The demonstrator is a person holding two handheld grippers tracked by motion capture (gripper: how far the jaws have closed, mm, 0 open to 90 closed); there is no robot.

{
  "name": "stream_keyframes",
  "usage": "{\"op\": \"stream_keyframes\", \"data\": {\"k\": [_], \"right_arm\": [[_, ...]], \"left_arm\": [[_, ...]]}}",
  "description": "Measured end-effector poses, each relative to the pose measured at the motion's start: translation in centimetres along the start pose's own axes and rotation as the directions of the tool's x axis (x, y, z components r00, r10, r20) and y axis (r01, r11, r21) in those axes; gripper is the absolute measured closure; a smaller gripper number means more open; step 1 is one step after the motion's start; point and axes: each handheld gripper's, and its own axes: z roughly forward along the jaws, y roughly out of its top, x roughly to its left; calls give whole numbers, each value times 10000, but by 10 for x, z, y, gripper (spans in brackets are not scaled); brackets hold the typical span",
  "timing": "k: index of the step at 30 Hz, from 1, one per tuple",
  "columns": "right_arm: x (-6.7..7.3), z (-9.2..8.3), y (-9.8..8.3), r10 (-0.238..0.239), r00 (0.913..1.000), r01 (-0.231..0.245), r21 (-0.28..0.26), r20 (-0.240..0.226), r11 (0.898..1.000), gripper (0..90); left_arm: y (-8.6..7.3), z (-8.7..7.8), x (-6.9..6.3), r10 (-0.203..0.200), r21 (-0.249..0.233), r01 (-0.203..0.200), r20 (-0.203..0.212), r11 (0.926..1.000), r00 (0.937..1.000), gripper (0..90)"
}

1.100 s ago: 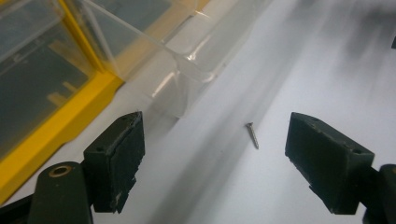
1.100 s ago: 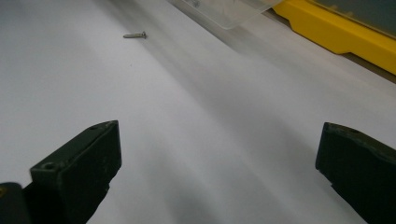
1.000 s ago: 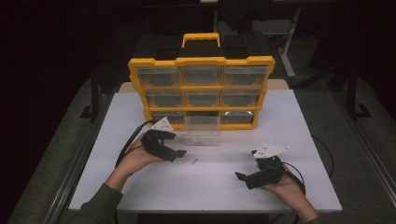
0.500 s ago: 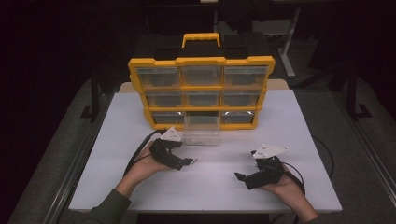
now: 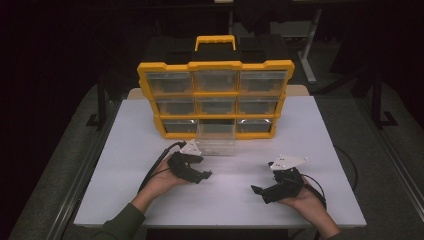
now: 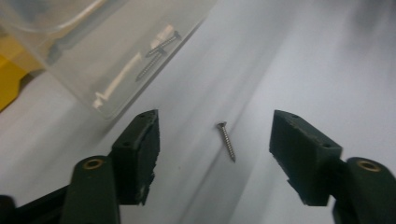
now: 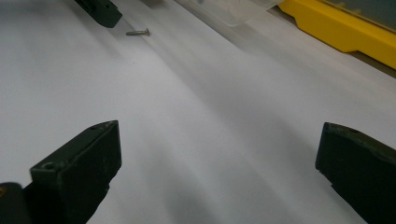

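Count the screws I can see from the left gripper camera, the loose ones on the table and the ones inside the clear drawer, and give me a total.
Loose screw on the white table, between the open left gripper jaws: 1
Screws inside the clear pulled-out drawer: 2
Total: 3

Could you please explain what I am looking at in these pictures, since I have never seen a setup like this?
A person sits at a white table holding a two-jaw gripper in each hand. The high view looks down from above; the others come from cameras riding on the grippers. A yellow organiser stands at the back, with one clear drawer pulled out. The left gripper has just been closing around a small screw, not yet touching it. The right gripper rests open, holding nothing.
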Motion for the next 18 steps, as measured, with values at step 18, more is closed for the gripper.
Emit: {"op": "stream_keyframes", "data": {"k": [18], "right_arm": [[0, 0, 0, -25, 10000, 25, -7, -11, 10000, 0]], "left_arm": [[2, 10, 2, -251, -44, 253, 333, 9997, 9991, 668]]}}
